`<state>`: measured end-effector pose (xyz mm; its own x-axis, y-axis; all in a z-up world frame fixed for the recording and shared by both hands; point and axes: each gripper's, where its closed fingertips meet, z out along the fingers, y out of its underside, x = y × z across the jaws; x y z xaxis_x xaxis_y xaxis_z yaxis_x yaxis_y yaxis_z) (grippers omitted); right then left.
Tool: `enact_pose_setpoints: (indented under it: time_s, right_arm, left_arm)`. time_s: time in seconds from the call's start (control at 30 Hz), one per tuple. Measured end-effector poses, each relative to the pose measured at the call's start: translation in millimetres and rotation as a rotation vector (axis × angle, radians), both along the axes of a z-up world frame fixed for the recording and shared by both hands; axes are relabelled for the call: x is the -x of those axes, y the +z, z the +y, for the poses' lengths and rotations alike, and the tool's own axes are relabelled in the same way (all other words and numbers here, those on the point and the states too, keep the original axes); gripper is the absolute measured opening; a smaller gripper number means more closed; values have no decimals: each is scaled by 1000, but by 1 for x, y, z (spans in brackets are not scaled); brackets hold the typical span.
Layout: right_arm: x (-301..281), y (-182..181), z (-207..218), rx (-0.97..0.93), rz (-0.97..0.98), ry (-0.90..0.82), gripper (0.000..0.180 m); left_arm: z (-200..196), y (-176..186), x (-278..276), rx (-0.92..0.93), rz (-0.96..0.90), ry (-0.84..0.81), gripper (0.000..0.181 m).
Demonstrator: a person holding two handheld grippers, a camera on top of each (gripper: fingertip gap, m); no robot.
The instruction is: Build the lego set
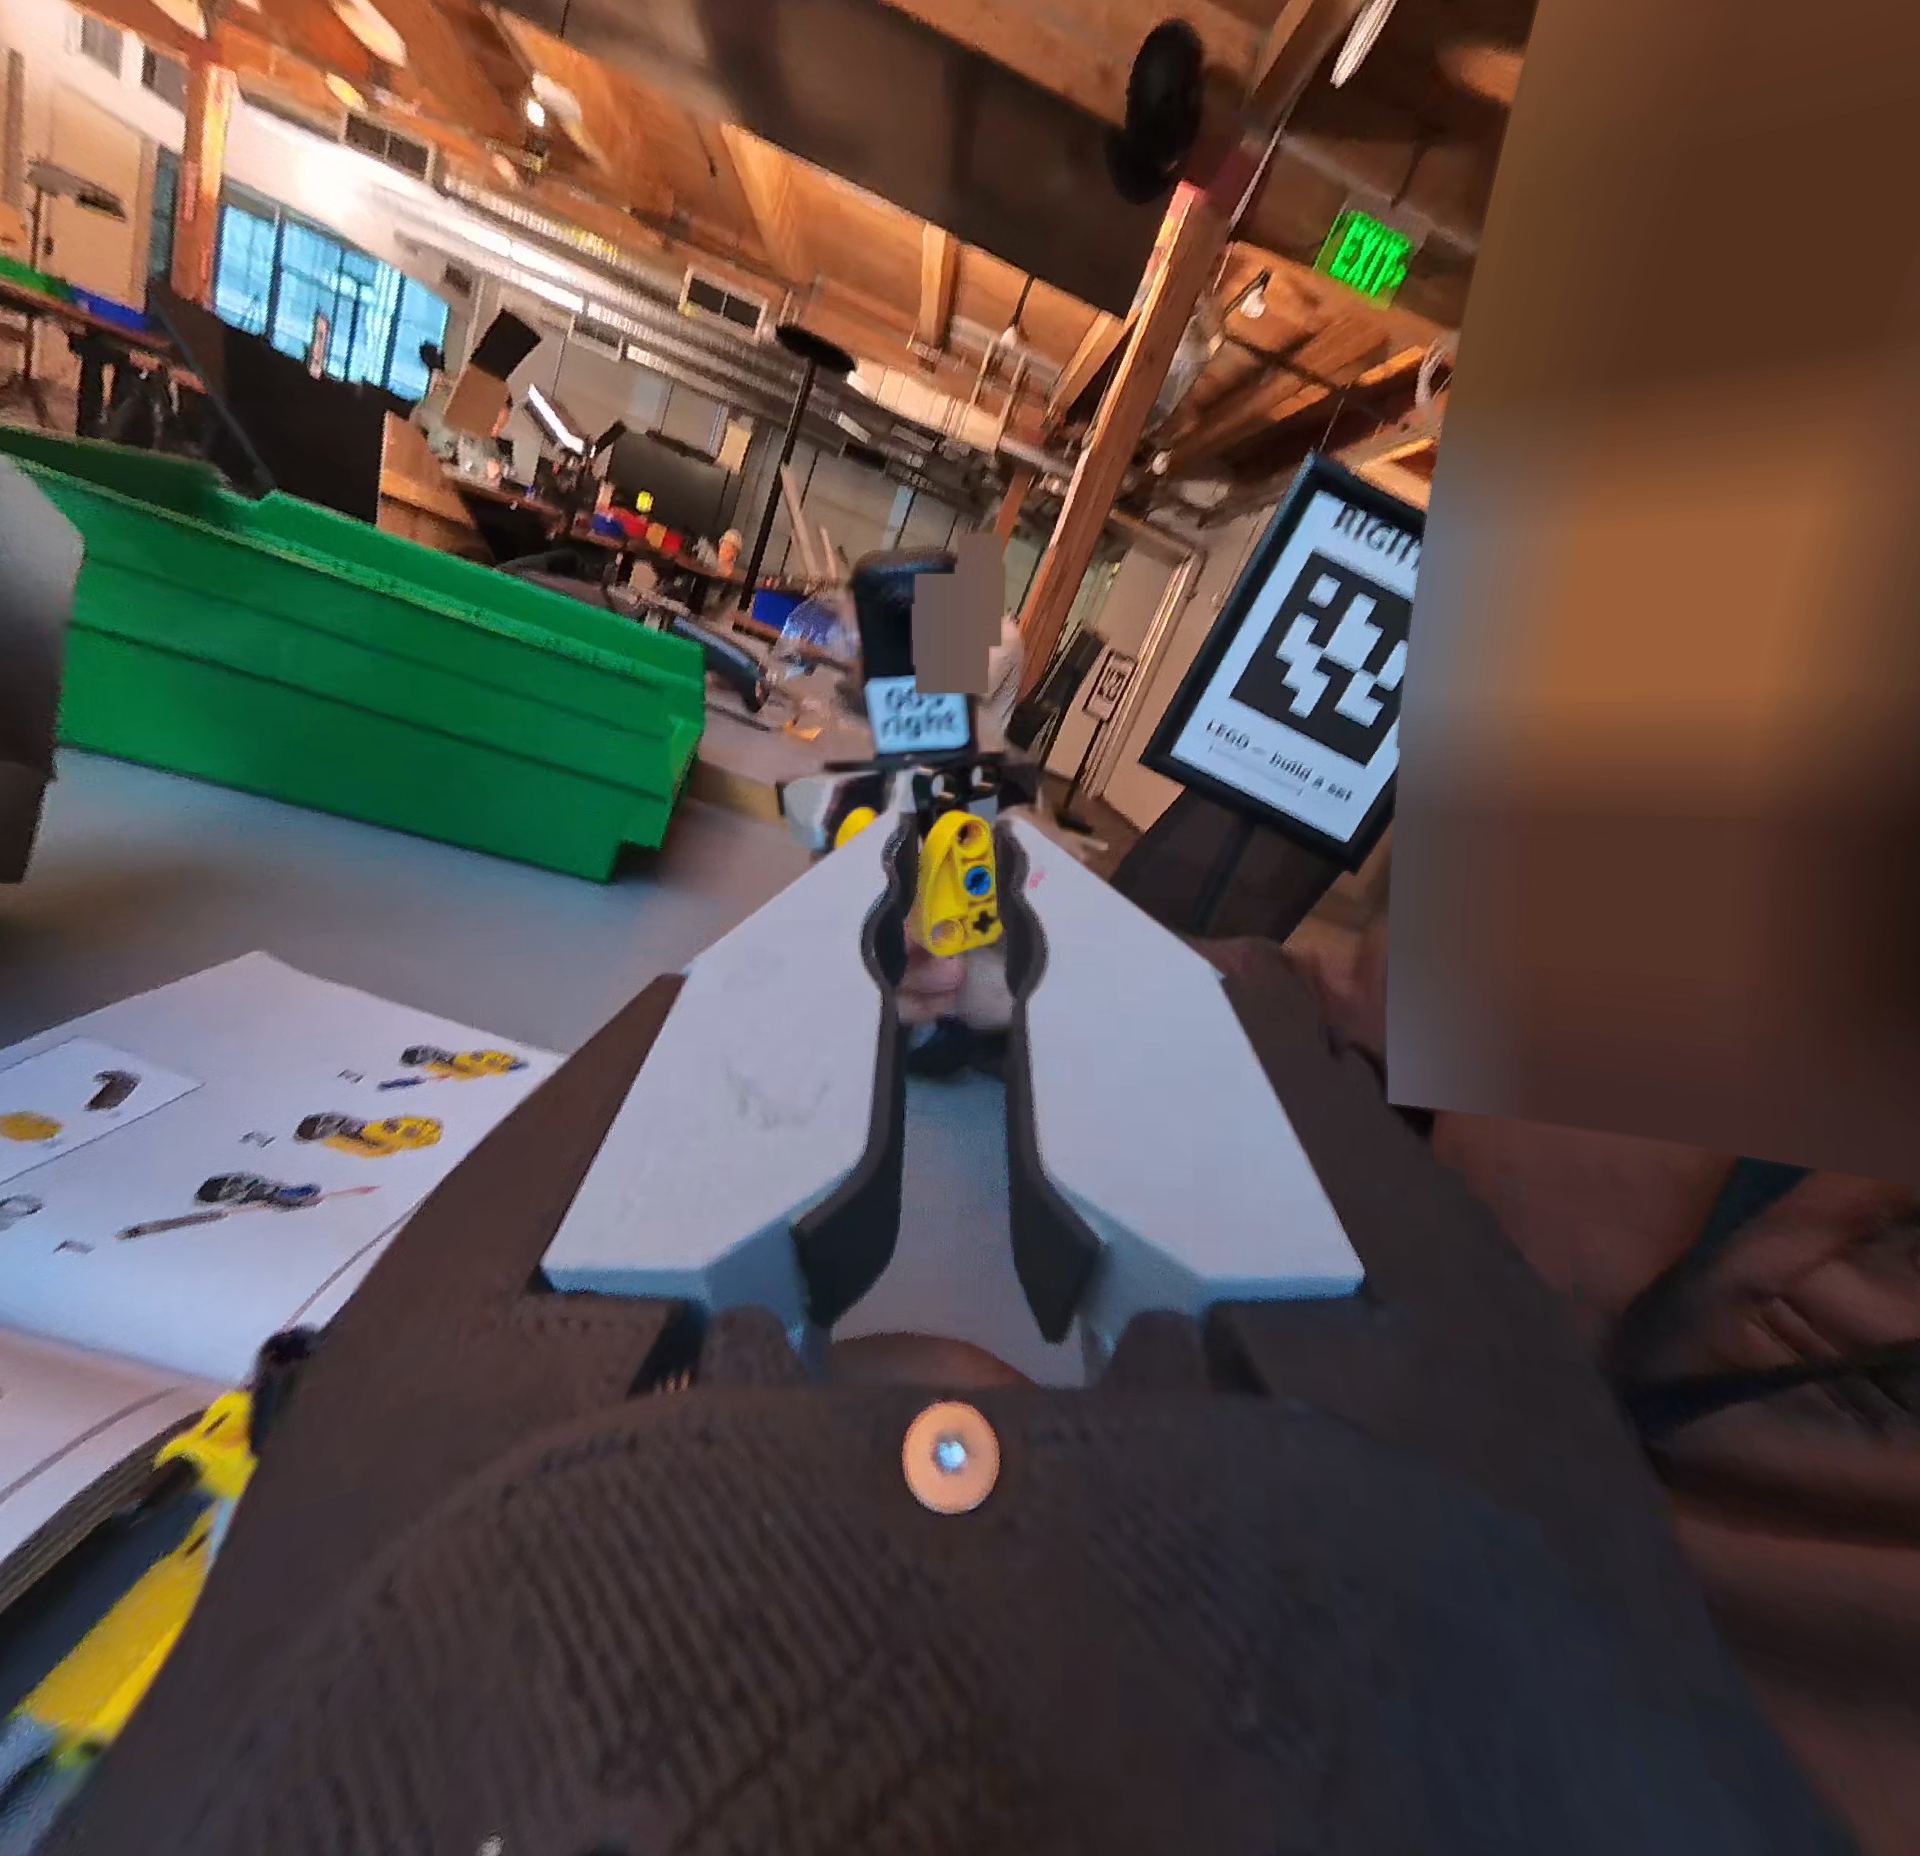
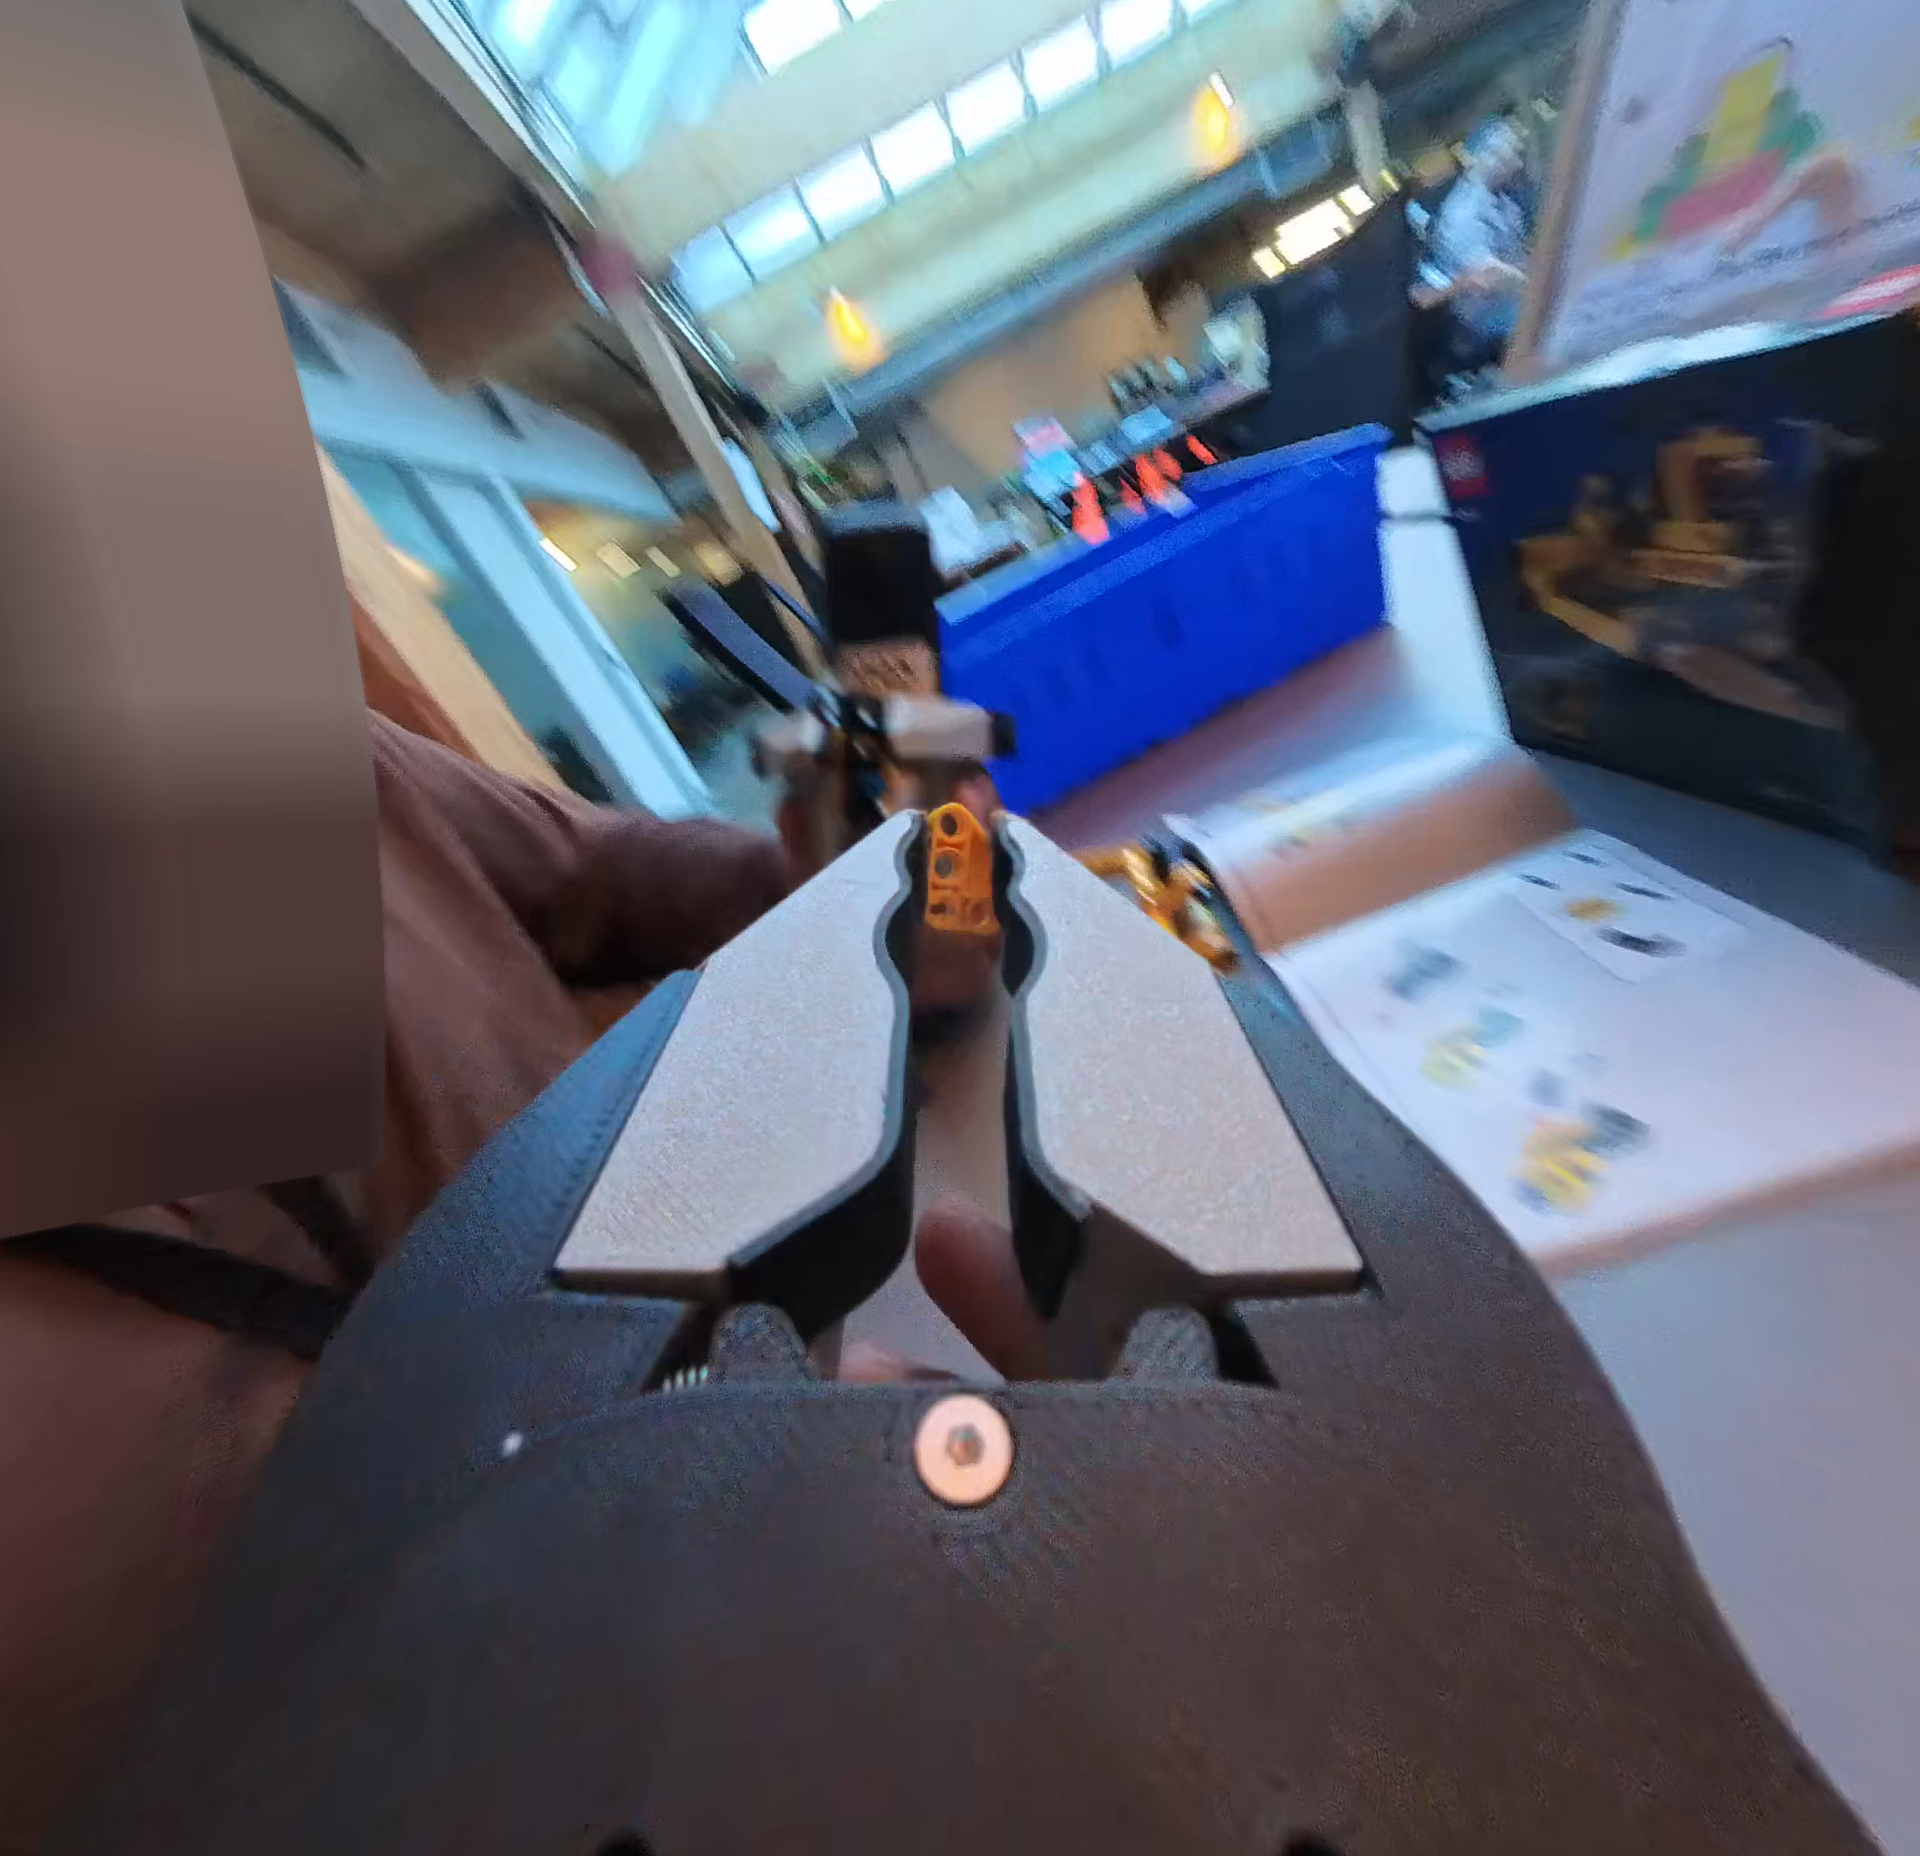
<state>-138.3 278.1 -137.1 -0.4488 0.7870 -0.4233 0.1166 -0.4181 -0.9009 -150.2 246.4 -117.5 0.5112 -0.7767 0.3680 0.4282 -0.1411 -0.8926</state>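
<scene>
In the left wrist view my left gripper [image 1: 954, 871] is shut on a small yellow lego beam [image 1: 956, 887] with a blue pin in it, held up in the air. The right gripper [image 1: 914, 767] faces it tip to tip just beyond, with small black parts between them. In the right wrist view my right gripper [image 2: 956, 850] is shut on a yellow holed beam [image 2: 954, 876]. The left gripper [image 2: 894, 736] is blurred right behind it. I cannot tell whether both hold the same piece.
An open instruction booklet [image 1: 208, 1131] lies on the grey table, also in the right wrist view [image 2: 1507, 1027]. A yellow lego assembly [image 2: 1174, 897] lies beside it. Green bins [image 1: 364, 684], a blue bin [image 2: 1164, 611], the set's dark box [image 2: 1683, 580] and a marker sign [image 1: 1299, 663] stand around.
</scene>
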Motion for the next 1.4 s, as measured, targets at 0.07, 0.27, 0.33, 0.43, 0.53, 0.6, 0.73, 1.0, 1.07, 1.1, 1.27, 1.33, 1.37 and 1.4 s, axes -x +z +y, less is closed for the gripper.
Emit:
enact_pose_setpoints:
  time_s: [0.07, 0.27, 0.33, 0.43, 0.53, 0.6, 0.73, 1.0, 1.07, 1.1, 1.27, 1.33, 1.37, 1.4]
  right_arm:
    - [-5, -22, 6, -151, -113, -29, 8]
    - [-21, -37, -5, -205, -210, 82, 9]
    - [-23, -44, -10, -224, -252, 123, 9]
    - [-22, -59, -11, -314, -327, 136, 9]
    - [-20, -76, -7, -417, -416, 128, 9]
    - [-19, -84, -6, -479, -446, 130, 9]
    - [-17, -98, -7, -572, -506, 153, 9]
    - [-18, -114, -5, -715, -562, 165, 13]
    - [-18, -114, -5, -737, -561, 164, 15]
    - [-18, -114, -4, -751, -560, 165, 16]
    - [-16, -111, 0, -791, -571, 163, 17]
    - [-15, -109, 1, -794, -574, 167, 19]
    - [-15, -109, 1, -798, -578, 171, 19]
    - [-14, -109, 1, -805, -582, 172, 19]
  left_arm:
    - [-1, -3, 3, 18, 30, -2, 11]
    - [0, -9, 5, 55, 66, -16, 11]
    - [-1, -10, 3, 52, 77, -23, 11]
    - [-2, -11, 0, 49, 104, -36, 11]
    - [-4, -13, -2, 43, 132, -42, 11]
    - [-4, -13, -3, 41, 140, -41, 11]
    - [-4, -13, -3, 42, 142, -44, 11]
    - [-3, -14, 1, 67, 130, -36, 11]
    - [-2, -16, 1, 76, 136, -33, 11]
    - [-2, -16, 1, 79, 141, -33, 11]
    - [-3, -20, 0, 88, 175, -31, 11]
    - [-4, -20, -1, 87, 186, -34, 12]
    - [-3, -21, -1, 88, 189, -33, 12]
    - [-4, -21, -1, 88, 192, -33, 12]
